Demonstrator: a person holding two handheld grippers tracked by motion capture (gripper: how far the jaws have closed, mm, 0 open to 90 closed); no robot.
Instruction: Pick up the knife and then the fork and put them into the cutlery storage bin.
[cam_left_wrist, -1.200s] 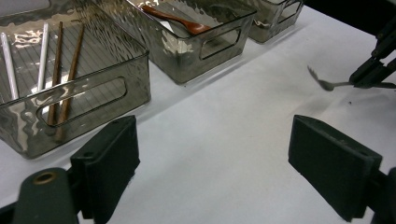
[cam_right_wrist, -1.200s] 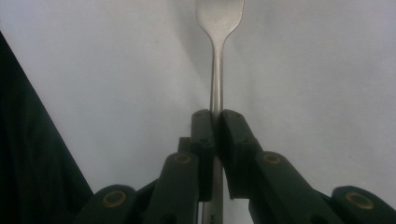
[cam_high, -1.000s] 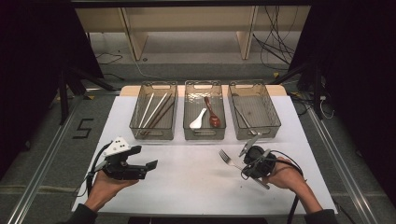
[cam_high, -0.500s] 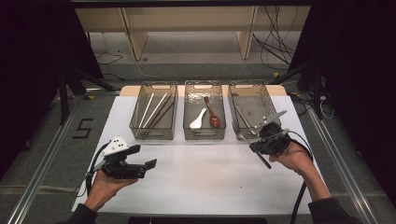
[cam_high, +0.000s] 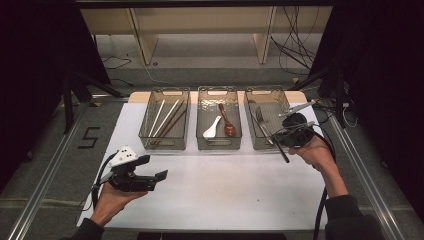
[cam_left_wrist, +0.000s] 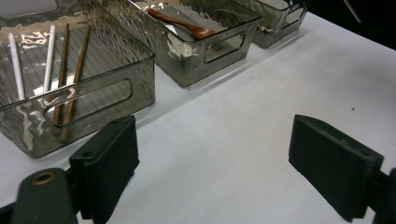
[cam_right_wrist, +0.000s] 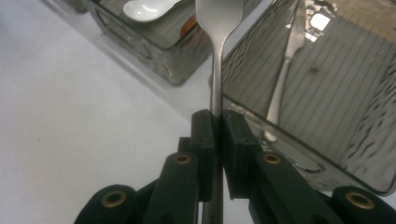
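Clamped in my right gripper (cam_right_wrist: 215, 122) is a fork (cam_right_wrist: 217, 42), pinched by its thin steel handle, tines out over the near wall of the right bin (cam_high: 270, 143). Another fork (cam_right_wrist: 284, 77) already lies inside. My left gripper (cam_left_wrist: 212, 170) idles spread over bare table (cam_high: 225, 195). Sorting looks nearly finished: chopsticks (cam_high: 166, 119) fill the left bin (cam_high: 163, 144), spoons (cam_high: 221, 123) the middle one (cam_high: 219, 144); only this drop remains, I'd judge. Bins are smoky ribbed plastic with cut-out handles.
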